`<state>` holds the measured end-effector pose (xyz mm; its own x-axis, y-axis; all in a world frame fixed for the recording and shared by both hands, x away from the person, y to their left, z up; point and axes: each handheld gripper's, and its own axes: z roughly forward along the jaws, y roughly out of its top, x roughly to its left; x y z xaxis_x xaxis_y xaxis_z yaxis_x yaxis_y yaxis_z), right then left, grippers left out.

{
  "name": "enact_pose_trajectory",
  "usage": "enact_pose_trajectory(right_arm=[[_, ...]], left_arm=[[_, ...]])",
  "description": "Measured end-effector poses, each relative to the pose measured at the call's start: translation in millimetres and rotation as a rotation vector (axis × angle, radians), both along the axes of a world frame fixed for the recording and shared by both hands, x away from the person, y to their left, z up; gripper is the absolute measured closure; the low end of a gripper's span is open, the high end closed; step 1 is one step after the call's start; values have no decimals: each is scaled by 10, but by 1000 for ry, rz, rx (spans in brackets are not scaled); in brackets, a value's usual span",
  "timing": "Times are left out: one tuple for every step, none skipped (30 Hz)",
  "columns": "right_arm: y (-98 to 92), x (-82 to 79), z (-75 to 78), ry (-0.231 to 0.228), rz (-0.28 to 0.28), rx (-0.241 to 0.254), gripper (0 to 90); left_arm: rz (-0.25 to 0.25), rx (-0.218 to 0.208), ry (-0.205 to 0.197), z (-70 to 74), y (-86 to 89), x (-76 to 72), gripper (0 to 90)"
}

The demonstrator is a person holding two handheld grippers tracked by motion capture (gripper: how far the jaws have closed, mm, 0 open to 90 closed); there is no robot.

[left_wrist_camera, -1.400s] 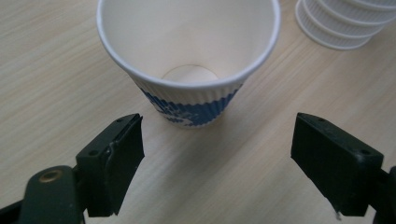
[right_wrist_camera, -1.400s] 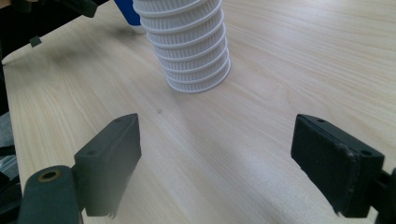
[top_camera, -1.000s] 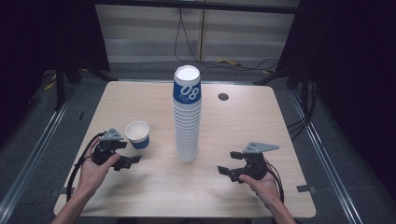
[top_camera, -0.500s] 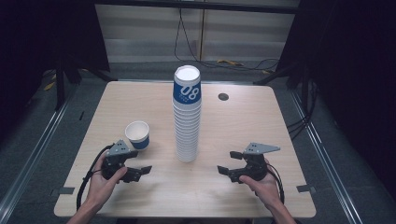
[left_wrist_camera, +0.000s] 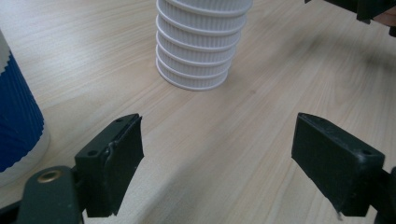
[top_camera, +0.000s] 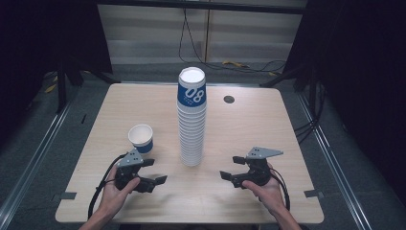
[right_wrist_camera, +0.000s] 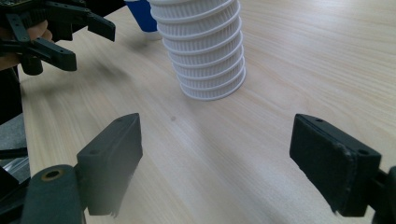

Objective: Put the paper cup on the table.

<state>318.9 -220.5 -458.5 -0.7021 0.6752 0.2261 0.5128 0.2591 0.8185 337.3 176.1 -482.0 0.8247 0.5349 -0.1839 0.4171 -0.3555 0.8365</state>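
Here, in the high view, a tall stack of white cups [top_camera: 192, 120] stands upright at the centre of the wooden table [top_camera: 268, 124], its top cup banded blue. A single blue-and-white cup [top_camera: 141, 138] sits upright, apart, left of the stack, seemingly set aside from it. At lower left, the left gripper [top_camera: 154, 171] rests just below that cup, jaws apart and empty. At lower right, the right gripper [top_camera: 231, 167] points toward the stack's base, jaws spread with nothing between them, probably ready to steady or take from the stack.
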Motion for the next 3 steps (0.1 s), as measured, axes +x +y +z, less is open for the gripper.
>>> enact_pose_trajectory(right_arm=[[3, -3, -3, -1, 4, 0, 171], [5, -5, -4, -1, 3, -3, 171], [4, -7, -8, -4, -2, -4, 171]], left_arm=[[2, -9, 9, -9, -18, -11, 164], [-4, -13, 16, -21, -33, -17, 164], [-10, -12, 17, -30, -49, -26, 164]])
